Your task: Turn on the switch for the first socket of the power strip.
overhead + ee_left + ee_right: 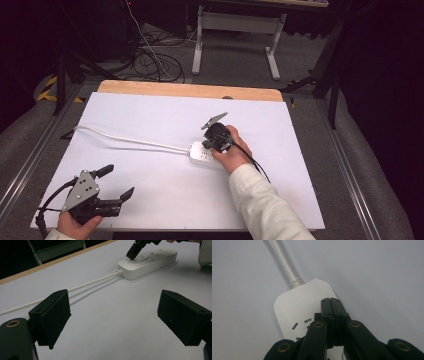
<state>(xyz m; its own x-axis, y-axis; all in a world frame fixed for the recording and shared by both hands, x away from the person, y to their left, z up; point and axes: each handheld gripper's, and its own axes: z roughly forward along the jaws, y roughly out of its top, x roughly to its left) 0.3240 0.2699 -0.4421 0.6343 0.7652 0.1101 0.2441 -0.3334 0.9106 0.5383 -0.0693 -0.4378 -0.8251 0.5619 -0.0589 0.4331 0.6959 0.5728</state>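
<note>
A white power strip [201, 152] lies near the middle of the white table, its white cable [125, 141] running off to the left. My right gripper [207, 144] is shut with nothing between its jaws, and its tip rests on the cable end of the strip. The right gripper view looks down on the power strip [299, 312] with the closed right gripper [330, 301] over its top face near the sockets. My left gripper [119, 182] is open at the front left, well apart from the strip. In the left gripper view the power strip [150, 263] lies ahead of the open left gripper [112, 317].
The white table top [150, 115] has a wooden strip [190, 90] along its far edge. Beyond it stand a white table frame [235, 35] and loose black cables [150, 60] on the floor. Grey rails run along both sides.
</note>
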